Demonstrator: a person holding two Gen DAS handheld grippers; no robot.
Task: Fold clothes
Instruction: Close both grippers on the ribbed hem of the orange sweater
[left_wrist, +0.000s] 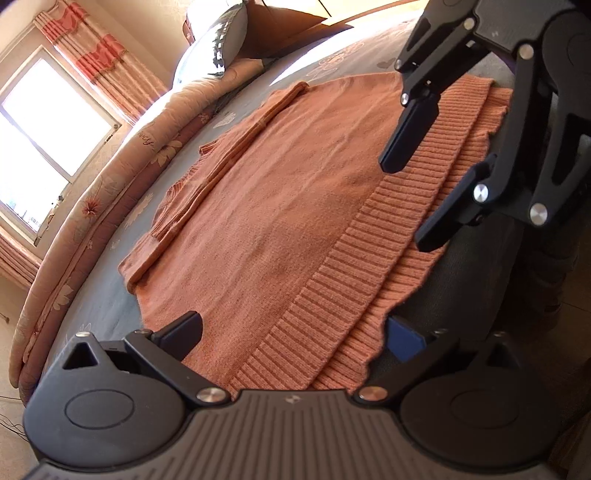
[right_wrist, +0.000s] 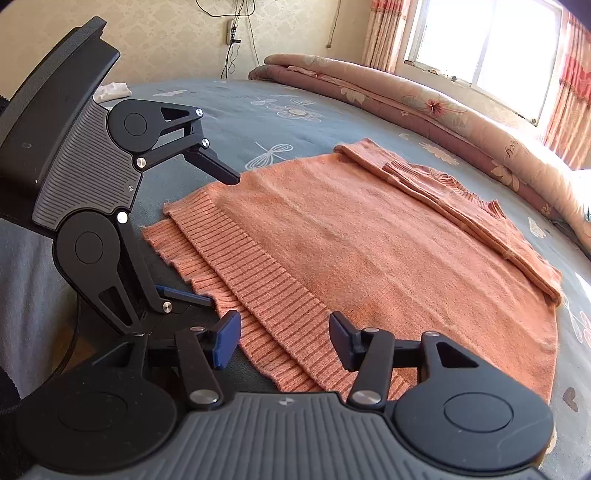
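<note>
while both show the sweater (left_wrist: 280, 206), only right wrist shows cables (right_wrist: 231, 37).

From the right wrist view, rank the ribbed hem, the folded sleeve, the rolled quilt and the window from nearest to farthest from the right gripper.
1. Ribbed hem of the sweater, right between the right gripper's fingers.
2. Folded sleeve, across the sweater's far side.
3. Rolled quilt, along the bed's far edge.
4. Window, behind the quilt.

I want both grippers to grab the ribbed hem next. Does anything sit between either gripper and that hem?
Nothing visible does. The left gripper and the right gripper are both open and straddle the ribbed hem of the orange sweater at the near edge of the bed, with only knit between their fingers.
</note>
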